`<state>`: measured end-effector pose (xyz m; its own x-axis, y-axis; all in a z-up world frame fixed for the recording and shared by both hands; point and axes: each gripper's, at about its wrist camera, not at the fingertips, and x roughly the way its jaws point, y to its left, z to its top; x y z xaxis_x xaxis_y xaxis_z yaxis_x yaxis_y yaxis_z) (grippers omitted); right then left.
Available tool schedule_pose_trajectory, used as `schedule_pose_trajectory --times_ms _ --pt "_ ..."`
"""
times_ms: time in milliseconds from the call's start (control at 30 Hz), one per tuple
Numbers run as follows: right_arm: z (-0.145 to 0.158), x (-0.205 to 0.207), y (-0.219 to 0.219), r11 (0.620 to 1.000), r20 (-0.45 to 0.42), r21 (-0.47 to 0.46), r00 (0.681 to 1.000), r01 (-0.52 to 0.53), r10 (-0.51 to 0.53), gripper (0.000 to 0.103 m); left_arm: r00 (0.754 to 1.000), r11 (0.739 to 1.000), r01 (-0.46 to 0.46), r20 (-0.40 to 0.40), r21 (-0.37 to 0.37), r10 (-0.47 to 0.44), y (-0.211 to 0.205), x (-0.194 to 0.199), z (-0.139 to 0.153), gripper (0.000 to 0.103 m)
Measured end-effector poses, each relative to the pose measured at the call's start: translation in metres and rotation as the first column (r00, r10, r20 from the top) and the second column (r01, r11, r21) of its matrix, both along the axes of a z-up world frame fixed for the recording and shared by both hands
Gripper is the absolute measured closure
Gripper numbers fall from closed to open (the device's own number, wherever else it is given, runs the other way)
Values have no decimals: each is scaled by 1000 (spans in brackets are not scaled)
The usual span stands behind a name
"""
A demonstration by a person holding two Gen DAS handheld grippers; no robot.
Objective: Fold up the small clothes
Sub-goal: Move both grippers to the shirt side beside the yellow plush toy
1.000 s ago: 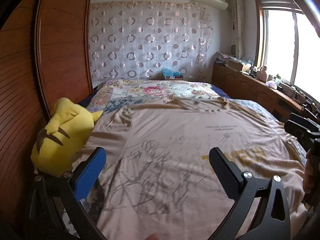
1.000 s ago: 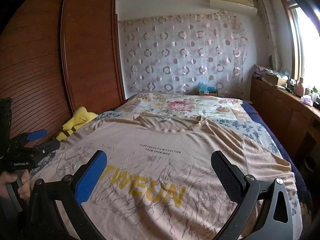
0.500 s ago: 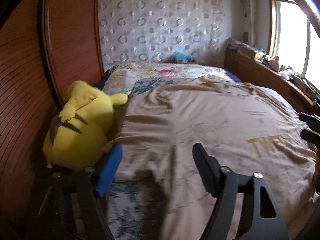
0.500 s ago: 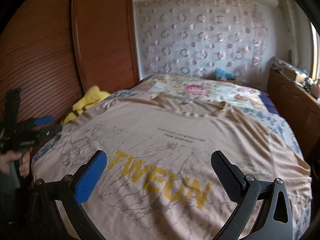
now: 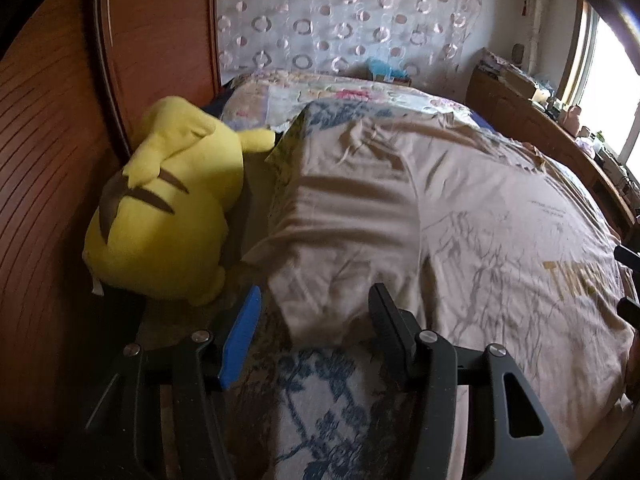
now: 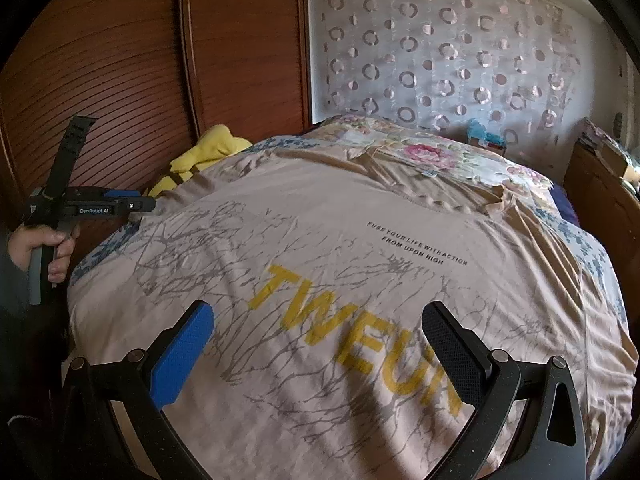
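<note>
Far left, wooden wardrobe doors [image 6: 120, 60]; a yellow plush toy [image 5: 160, 216] lies at the bed's left edge. Left gripper [image 5: 312, 320] at the near-left, jaws partly open and just been closing, the sleeve [image 5: 340, 280] hem of the beige T-shirt [image 6: 340, 260] between them, pads not yet pressing. T-shirt lies spread flat, print up, over the floral bedspread [image 5: 320, 392]. Right gripper [image 6: 316, 340] hovers above the yellow lettering, jaws wide open, nothing held.
</note>
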<state>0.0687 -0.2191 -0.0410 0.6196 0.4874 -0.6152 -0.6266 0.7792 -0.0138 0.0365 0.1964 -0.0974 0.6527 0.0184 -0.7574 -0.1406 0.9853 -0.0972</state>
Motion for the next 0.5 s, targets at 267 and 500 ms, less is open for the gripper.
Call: schedule_pose_trajectory --times_ms 267,500 --pt "-4 1 7 1000 4 -15 1000 -1 2 0 1000 1000 19 -5 7 -19 -2 -2 -3 86" --pt "-5 3 7 1000 17 3 1000 17 -17 0 993 997 73 90 37 -76 -13 -8 20 99"
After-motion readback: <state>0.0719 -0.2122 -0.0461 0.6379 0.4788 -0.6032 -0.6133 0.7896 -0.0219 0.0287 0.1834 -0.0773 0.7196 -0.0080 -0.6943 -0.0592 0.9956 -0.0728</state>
